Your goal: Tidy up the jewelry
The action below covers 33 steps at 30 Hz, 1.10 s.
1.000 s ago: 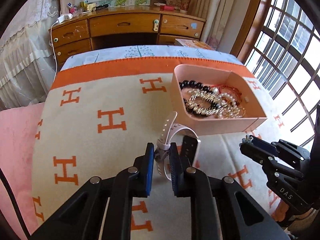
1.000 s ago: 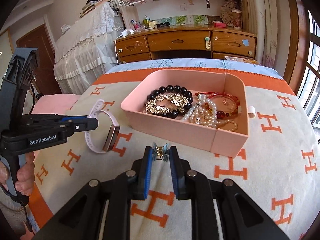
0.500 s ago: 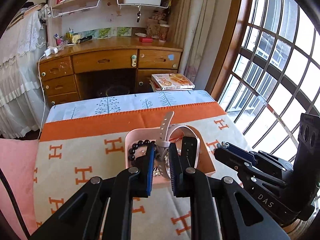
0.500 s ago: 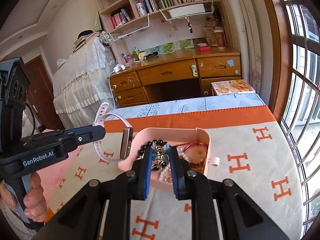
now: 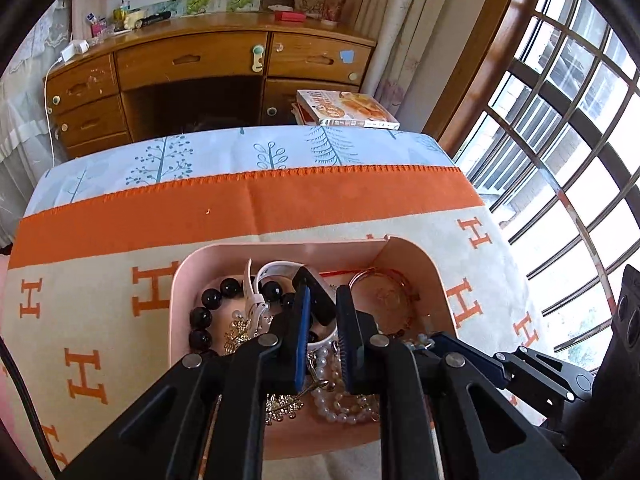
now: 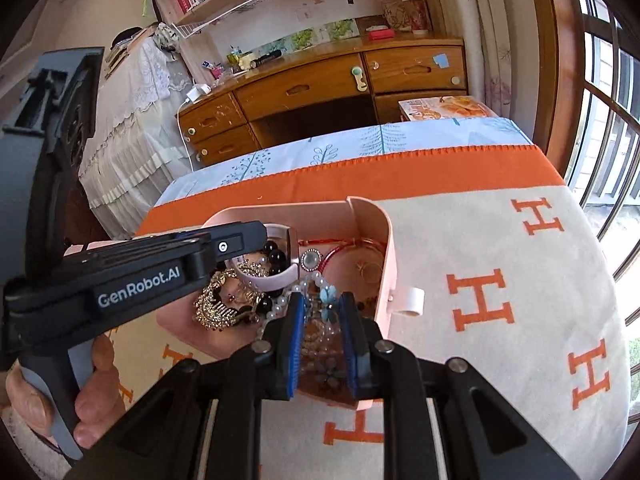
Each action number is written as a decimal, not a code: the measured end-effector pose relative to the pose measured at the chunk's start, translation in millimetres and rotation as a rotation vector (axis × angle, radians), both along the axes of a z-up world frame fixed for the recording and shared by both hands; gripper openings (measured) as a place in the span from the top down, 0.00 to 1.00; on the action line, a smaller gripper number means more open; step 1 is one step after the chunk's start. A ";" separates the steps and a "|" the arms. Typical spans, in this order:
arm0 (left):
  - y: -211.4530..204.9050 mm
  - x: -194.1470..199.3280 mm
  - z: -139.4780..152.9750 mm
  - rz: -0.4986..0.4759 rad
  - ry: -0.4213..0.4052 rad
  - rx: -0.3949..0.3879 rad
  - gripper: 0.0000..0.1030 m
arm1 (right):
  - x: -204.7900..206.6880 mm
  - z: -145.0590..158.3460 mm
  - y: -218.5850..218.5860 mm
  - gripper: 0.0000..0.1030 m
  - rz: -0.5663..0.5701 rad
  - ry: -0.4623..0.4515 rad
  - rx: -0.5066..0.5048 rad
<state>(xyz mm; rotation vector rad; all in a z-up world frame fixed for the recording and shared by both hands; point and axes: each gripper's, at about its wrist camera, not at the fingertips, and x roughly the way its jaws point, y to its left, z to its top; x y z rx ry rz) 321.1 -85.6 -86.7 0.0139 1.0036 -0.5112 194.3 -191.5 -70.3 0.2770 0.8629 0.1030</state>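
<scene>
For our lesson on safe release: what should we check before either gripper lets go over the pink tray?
1. Left gripper above the pink rectangular plastic tray: ok.
2. White-strapped, black-faced smartwatch gripped between the left pads: ok.
3. Right gripper above the tray: ok.
4. Small light-blue flower ornament clamped in the right gripper: ok.
5. Smartwatch resting on the heaped jewelry: cannot tell.
6. Grippers clear of each other: cannot tell, they are very close.
</scene>
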 end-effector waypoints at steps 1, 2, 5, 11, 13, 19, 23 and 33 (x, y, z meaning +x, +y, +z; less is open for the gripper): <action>1.9 -0.8 -0.7 0.006 0.003 -0.004 0.80 | -1.6 -0.7 -1.2 0.81 0.000 -0.001 0.006; 4.7 -1.9 0.0 0.013 0.002 -0.009 0.68 | -3.5 -0.9 -2.5 0.80 -0.001 -0.005 0.010; 16.3 -11.0 7.8 0.047 -0.031 -0.018 0.31 | -8.6 0.8 -4.8 0.75 -0.004 -0.016 0.018; 44.2 -37.0 28.3 0.104 -0.070 -0.017 0.27 | -27.2 16.8 -5.3 0.75 -0.019 -0.052 0.039; 54.4 -51.5 35.4 0.118 -0.080 -0.020 0.27 | -36.8 25.1 -3.0 0.75 -0.012 -0.068 0.043; 85.2 -112.1 54.5 0.189 -0.159 0.007 0.14 | -73.8 46.6 7.7 0.75 0.010 -0.123 0.032; 103.2 -151.7 67.9 0.219 -0.205 -0.010 0.05 | -97.3 55.7 15.9 0.75 0.022 -0.135 0.026; 117.1 -231.9 92.3 0.286 -0.271 0.035 0.01 | -168.5 81.3 33.2 0.51 -0.006 -0.200 -0.003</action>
